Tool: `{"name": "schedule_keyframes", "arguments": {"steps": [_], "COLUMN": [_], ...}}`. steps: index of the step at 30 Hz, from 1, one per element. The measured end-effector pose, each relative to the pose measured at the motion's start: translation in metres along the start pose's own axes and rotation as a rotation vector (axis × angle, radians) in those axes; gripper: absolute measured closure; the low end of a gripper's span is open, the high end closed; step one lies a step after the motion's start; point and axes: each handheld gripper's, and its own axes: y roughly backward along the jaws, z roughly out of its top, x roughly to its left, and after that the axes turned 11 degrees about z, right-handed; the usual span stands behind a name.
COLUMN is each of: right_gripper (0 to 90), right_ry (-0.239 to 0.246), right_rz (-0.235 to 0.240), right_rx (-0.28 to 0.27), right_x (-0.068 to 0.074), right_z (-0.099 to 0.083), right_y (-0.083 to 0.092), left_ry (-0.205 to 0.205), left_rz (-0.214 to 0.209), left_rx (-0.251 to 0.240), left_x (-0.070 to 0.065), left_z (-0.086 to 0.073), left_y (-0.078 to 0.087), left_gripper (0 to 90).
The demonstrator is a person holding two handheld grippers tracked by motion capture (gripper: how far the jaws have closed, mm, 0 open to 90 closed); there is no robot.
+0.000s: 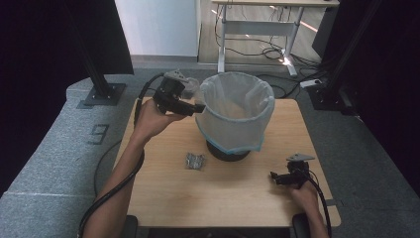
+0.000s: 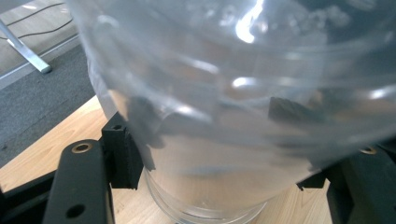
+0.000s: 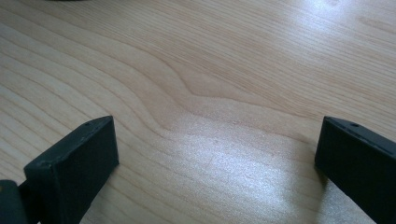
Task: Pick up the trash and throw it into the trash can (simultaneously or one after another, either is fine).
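Your left gripper (image 1: 190,106) is up at the left side of the bin (image 1: 229,148), which stands toward the far middle of the desk (image 1: 163,198). The bin is lined with a thin translucent bag (image 1: 233,106) whose edge is folded down over the rim, with a pale blue hem hanging low on the outside. In the left gripper view the jaws stand wide with a bulge of that film spread between them; whether they are already pinching it I cannot tell, but they look open rather than clamped.

Treat the bag as very light, limp and slippery. It will stretch, crease and tear before it resists, and it will slide off the rim with little pull. Take it where the film is doubled at the folded edge or hem, not on the single taut layer. The dark base of the bin looks stiff and light, so it may tip or skate if you drag the liner sideways.

Your right gripper (image 1: 282,177) rests low near the right front of the desk, jaws wide over bare wood and holding nothing. A small crumpled silvery wrapper (image 1: 195,160) lies just in front of the bin, apart from both grippers.
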Motion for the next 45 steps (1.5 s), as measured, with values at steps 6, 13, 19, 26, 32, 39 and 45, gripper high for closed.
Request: {"name": "schedule_keyframes", "arguments": {"steps": [6,13,19,26,32,39,45], "right_gripper": [0.0,0.0,0.0,0.0,0.0,0.0,0.0], "right_ry": [0.000,0.000,0.000,0.000,-0.001,-0.001,0.000], "right_rz": [0.000,0.001,0.000,0.000,0.001,0.000,0.000], "right_rx": [0.000,0.000,0.000,0.000,0.000,0.000,0.000], "right_x": [0.000,0.000,0.000,0.000,0.000,0.000,0.000], "right_z": [0.000,0.000,0.000,0.000,0.000,0.000,0.000], "right_y": [0.000,0.000,0.000,0.000,0.000,0.000,0.000], "left_ry": [-0.004,-0.004,-0.009,-0.016,-0.018,-0.005,-0.006], "left_rz": [-0.001,-0.006,-0.010,-0.008,0.009,0.026,0.031], "left_rx": [-0.006,-0.015,-0.020,-0.024,-0.036,-0.047,-0.035], "left_x": [-0.002,-0.005,-0.009,-0.014,-0.018,-0.019,-0.021], "left_z": [0.010,0.022,0.032,0.044,0.052,0.058,0.062], "left_y": [-0.005,-0.014,-0.022,-0.032,-0.039,-0.051,-0.066], "left_gripper": [32.6,32.6,32.5,32.5,32.6,32.6,32.4]}}
